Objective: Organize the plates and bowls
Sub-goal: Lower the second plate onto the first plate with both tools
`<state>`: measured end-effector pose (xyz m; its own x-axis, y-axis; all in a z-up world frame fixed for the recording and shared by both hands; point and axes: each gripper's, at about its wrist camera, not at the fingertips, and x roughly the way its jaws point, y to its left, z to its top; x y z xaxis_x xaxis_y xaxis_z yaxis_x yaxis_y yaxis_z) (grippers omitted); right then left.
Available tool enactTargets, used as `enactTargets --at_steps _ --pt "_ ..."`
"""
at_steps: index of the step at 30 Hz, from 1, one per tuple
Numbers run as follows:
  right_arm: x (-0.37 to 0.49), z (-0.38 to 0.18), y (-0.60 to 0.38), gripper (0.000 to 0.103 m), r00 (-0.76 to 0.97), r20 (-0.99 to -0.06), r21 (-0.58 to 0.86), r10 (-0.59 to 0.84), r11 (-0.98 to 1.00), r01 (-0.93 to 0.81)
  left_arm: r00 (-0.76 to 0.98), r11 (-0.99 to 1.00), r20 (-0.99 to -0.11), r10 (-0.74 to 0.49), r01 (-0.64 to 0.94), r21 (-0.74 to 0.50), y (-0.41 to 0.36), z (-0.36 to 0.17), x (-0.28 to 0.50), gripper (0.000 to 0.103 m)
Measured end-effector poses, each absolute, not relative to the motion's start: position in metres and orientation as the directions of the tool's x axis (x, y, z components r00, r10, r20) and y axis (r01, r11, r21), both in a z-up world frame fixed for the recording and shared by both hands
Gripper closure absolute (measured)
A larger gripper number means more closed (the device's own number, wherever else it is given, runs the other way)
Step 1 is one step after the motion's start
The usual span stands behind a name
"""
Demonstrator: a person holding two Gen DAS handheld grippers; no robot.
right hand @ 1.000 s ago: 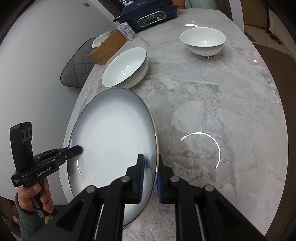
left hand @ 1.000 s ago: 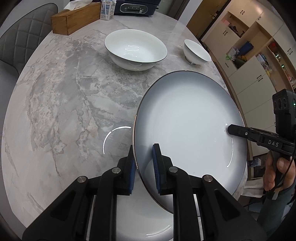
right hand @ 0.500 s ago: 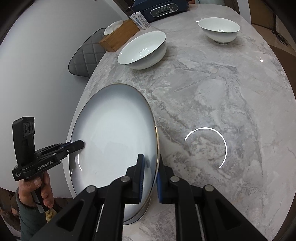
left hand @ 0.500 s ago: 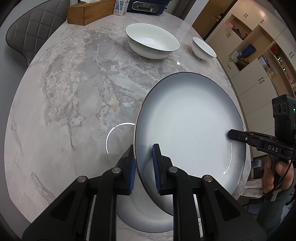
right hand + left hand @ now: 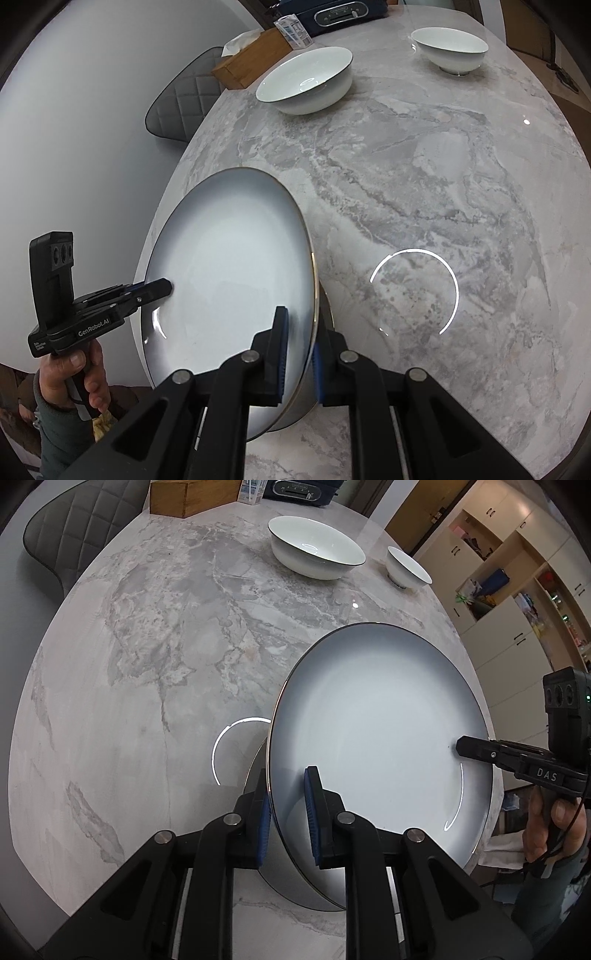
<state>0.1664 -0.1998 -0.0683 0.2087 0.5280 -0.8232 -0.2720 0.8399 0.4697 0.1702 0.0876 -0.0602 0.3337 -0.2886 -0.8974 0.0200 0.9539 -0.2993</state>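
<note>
Both grippers carrying plate (image 5: 376,738) back toward near table edge; bowls receding up frame since earlier view. Left gripper (image 5: 288,812) clamping plate's left rim, right gripper (image 5: 297,354) clamping opposite rim, plate tilting above second plate (image 5: 295,893) lying on marble table (image 5: 147,664). Stacking seeming nearly done; large bowl (image 5: 317,554) and small bowl (image 5: 408,566) sitting apart, not yet nested. Both grippers pointing steeply downward.

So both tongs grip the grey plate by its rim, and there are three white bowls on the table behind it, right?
Not quite: only two white bowls stand there, a large bowl and a small bowl, as the left wrist view shows. Both the left tongs and the right tongs do grip the grey plate.
</note>
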Motion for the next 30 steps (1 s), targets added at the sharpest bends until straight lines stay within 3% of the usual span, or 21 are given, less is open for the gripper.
enactTargets --at_steps 30 --pt "0.144 -0.116 -0.186 0.089 0.154 -0.821 0.509 0.549 0.828 -0.236 0.299 0.963 -0.919 -0.256 -0.008 -0.271 0.097 -0.104 0.146 0.087"
